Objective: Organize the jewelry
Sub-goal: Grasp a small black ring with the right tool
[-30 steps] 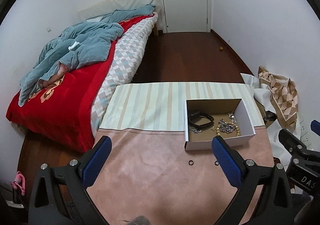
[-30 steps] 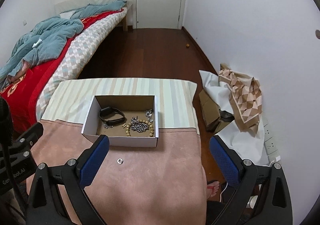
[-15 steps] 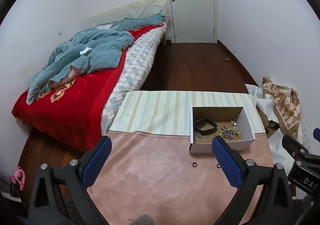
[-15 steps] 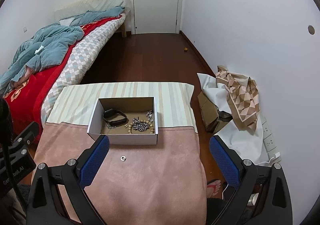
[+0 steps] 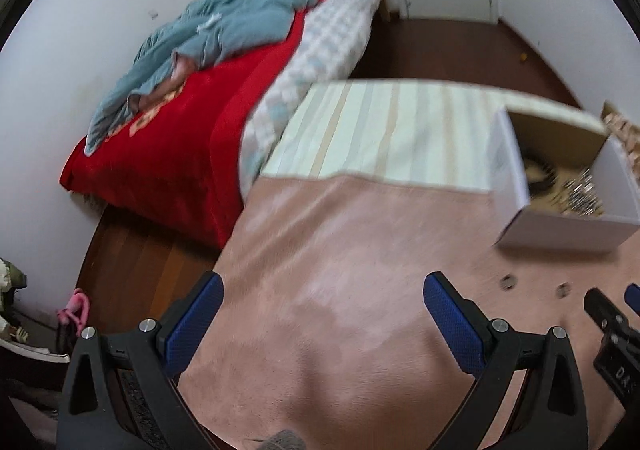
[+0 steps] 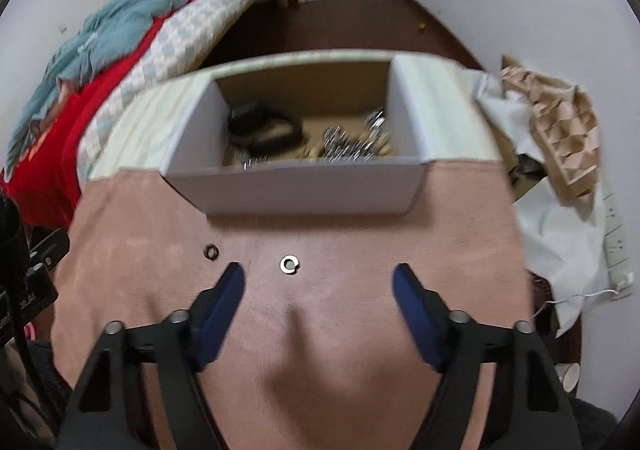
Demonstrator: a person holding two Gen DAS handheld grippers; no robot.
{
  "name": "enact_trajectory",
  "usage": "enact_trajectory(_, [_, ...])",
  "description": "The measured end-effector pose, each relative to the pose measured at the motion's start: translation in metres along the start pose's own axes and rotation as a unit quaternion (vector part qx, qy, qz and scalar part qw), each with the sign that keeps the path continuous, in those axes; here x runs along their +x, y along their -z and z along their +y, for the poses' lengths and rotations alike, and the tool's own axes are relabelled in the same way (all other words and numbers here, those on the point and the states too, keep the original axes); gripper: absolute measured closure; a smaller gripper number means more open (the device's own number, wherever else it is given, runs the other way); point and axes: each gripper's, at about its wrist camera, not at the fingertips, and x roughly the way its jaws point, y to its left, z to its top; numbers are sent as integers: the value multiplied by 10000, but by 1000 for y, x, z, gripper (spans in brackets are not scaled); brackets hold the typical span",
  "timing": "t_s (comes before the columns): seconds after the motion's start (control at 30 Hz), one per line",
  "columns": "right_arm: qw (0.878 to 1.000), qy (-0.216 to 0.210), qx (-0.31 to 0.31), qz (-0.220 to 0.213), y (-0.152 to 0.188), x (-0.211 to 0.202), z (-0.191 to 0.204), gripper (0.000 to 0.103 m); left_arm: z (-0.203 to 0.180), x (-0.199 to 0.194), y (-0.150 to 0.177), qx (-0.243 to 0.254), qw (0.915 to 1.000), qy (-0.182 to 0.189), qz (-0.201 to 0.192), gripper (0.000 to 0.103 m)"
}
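Two rings lie loose on the pink cloth (image 6: 360, 330): a silver ring (image 6: 289, 264) and, just to its left, a dark ring (image 6: 210, 251), both near the front wall of the white box (image 6: 304, 190). Inside the box I see a black band (image 6: 264, 126) and a heap of chains and beads (image 6: 356, 142), so I judge most of the sorting done and these two left. My right gripper (image 6: 318, 282) is spread wide, empty, close behind the silver ring. My left gripper (image 5: 322, 302) is likewise spread, empty, off to the side.
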Motion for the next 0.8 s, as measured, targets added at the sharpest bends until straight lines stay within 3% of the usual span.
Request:
enact_trajectory(0.17, [9999,-24,-126,91,7,35,13,47,1,24,7,50,9997,-103,206,1])
enact_trajectory(0.27, [9997,53,-255,30,9,42,19,67,-1,31,6,65,9996,-77,266,1])
enact_trajectory(0.33, [9989,206,-420,-33,11,43,24,91,-5,34,6,92,9995,-52,295,1])
enact_trajectory(0.53, [9998,130,-111,-123,12,30,1,91,-33,37,2,262,9976,477,424,1])
enact_trajectory(0.8, [9983,355,403,-220,14,8,-46,91,-103,41,4,750,9849,1388,712,3])
